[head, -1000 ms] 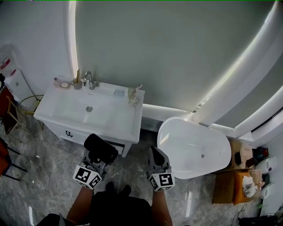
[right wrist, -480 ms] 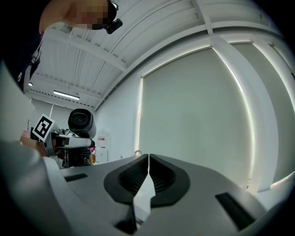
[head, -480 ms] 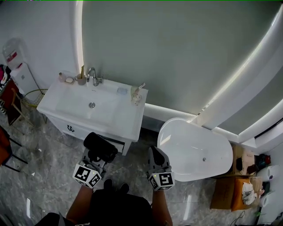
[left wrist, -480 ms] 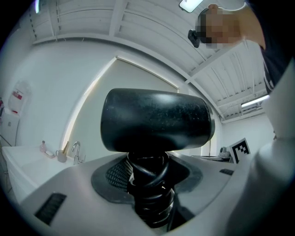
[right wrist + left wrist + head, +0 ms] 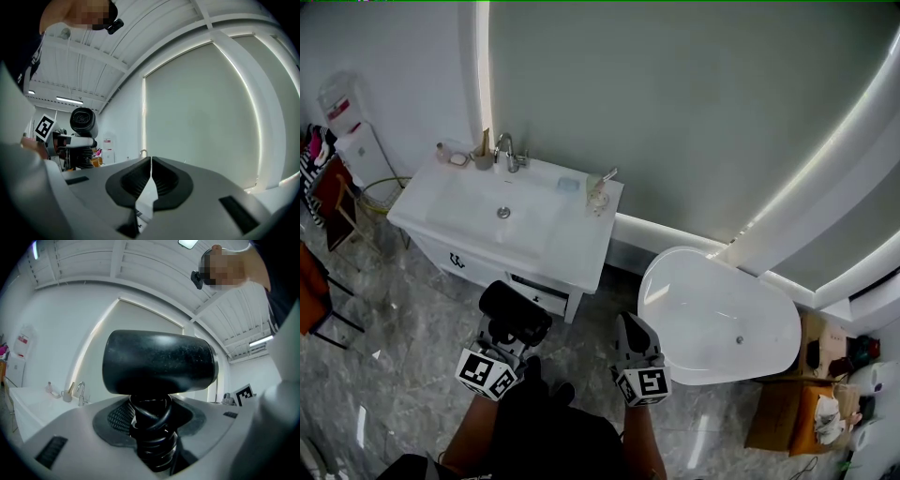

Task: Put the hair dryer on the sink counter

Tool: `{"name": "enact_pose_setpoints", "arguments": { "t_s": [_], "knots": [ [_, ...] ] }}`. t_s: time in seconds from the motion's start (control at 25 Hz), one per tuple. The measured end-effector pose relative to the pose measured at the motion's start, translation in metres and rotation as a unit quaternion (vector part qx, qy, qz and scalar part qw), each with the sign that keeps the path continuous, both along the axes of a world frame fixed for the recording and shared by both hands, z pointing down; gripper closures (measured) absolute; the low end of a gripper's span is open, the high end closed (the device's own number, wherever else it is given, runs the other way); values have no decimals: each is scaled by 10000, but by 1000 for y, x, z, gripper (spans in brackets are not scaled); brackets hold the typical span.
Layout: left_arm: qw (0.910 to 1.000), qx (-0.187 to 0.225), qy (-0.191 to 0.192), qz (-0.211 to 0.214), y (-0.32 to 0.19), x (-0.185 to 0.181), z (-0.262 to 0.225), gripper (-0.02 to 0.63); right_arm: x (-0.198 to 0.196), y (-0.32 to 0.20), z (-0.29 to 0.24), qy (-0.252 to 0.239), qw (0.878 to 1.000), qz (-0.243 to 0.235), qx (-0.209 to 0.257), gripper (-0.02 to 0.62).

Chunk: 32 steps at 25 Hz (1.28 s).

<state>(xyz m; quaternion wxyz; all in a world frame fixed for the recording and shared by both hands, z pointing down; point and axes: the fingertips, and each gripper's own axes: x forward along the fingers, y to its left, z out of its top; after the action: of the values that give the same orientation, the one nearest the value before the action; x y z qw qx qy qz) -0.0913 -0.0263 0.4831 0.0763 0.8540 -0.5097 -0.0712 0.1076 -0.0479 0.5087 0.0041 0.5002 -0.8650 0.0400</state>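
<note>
The left gripper (image 5: 504, 337) clamps the black hair dryer (image 5: 515, 313) by its cord-wrapped handle (barrel on top). The right gripper (image 5: 632, 323) is closed and empty. The sink counter (image 5: 572, 246) stands ahead.

A faucet (image 5: 508, 152) at back of sink counter (image 5: 572, 246), bathtub (image 5: 712, 319) to its right, hair dryer (image 5: 516, 314) in front.
</note>
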Motion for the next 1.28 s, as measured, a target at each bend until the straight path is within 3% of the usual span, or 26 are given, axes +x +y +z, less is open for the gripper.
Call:
{"name": "enact_pose_setpoints", "arguments": {
  "t_s": [0.56, 1.28],
  "knots": [
    [10000, -6, 45, 59, -46, 6, 13, 393, 8, -39, 5, 48, 9999, 93, 59, 565],
    [9989, -223, 16, 406, -236, -4, 25, 393, -15, -215, -4, 135, 9994, 305, 109, 565]
  ]
}}
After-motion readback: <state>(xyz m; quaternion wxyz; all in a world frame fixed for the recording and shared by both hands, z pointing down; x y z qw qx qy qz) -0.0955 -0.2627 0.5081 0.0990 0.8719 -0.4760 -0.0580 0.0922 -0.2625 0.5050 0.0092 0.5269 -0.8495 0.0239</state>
